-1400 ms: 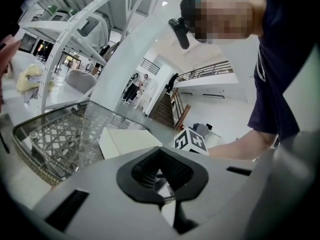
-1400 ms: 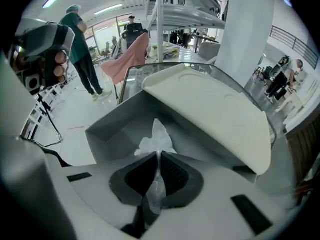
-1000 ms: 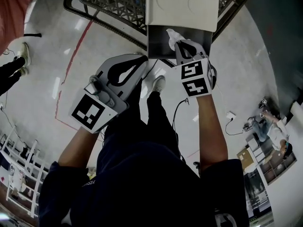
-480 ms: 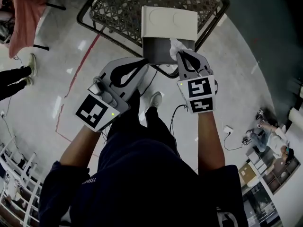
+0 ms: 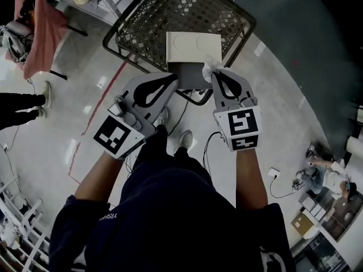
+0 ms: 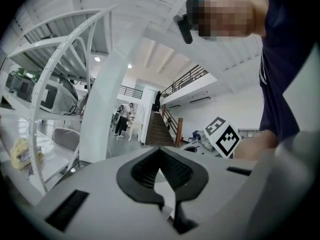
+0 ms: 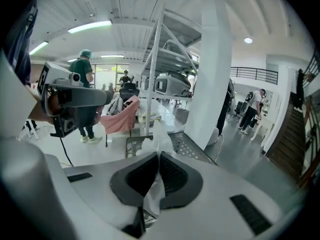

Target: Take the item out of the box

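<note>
Seen from above, a person in dark clothing holds a smooth grey two-jaw gripper in each hand over a glossy, pale floor (image 5: 272, 101). Each gripper carries a cube printed with black-and-white square markers.

The right gripper (image 5: 215, 73) has its ribbed black jaws clamped on the item (image 5: 208, 66), a thin, crumpled white piece like film or tissue, which sticks up between the pads. The item hangs over the near right corner of the box (image 5: 193, 49).

The box is flat and rectangular. Its cream lid is flipped open and embossed with two shallow circles, and the inside is grey. It sits on a bench (image 5: 153, 21) of black diamond-pattern metal mesh with a rounded tube frame.

The left gripper (image 5: 174, 80) has its jaws together with nothing seen between them. Its tips are by the box's near left edge.
</note>
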A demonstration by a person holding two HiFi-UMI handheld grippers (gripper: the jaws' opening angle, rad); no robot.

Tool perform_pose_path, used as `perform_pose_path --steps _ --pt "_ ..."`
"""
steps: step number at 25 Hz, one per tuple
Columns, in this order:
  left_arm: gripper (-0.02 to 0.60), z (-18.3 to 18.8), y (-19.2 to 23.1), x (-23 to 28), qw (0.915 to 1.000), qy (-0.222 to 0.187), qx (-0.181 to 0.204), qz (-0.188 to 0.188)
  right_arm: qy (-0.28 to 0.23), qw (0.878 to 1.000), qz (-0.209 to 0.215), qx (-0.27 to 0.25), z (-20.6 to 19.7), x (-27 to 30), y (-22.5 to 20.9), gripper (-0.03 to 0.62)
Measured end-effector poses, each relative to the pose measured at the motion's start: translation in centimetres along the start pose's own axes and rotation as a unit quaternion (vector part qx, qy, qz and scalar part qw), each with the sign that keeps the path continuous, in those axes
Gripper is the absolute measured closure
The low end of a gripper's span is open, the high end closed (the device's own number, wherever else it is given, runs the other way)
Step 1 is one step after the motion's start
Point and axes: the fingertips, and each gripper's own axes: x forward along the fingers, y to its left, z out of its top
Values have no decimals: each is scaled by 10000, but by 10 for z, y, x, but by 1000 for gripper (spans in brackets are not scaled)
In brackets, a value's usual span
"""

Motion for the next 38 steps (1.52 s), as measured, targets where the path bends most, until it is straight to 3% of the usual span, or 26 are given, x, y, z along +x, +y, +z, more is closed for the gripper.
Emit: perform_pose_path --steps 14,24,38 --pt "575 65 -44 -9 9977 -468 498 -40 -1281 9917 -112 -84 84 -98 1 566" --pt "575 84 -67 -13 9959 -551 708 -97 -2005 9794 -142 -208 120 -155 12 566" --pt "575 87 -82 -12 9955 -555 750 -158 -2133 9768 -133 -134 118 -174 19 566"
